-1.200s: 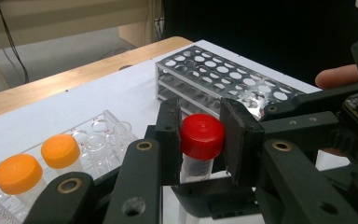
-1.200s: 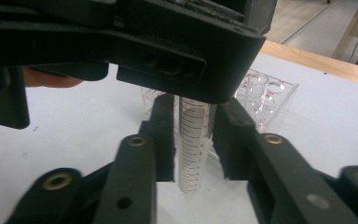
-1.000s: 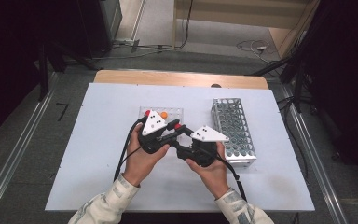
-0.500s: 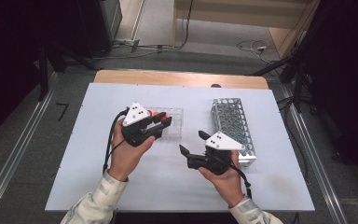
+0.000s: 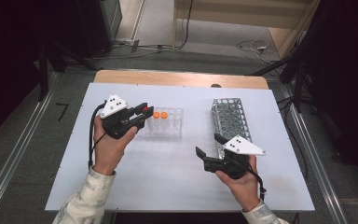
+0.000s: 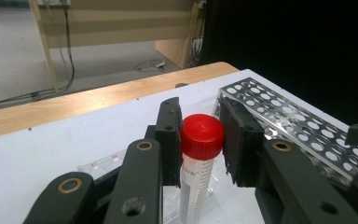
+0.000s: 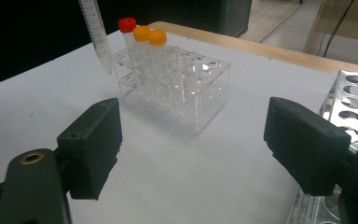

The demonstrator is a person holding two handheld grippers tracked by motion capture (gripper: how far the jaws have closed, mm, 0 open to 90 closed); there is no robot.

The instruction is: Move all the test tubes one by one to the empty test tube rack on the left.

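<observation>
2 orange-capped tubes and 1 red-capped one already stand in the clear rack. The left gripper pinches another red-capped tube just under its cap, holding it upright over the rack's left end, not yet seated. The right gripper, jaws just spread wide with nothing between them, hovers beside the metal rack.

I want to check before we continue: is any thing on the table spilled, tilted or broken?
Nothing stands out. The clear rack and metal rack sit flat, the orange-capped tubes stand upright, and no spill shows on the table.
</observation>
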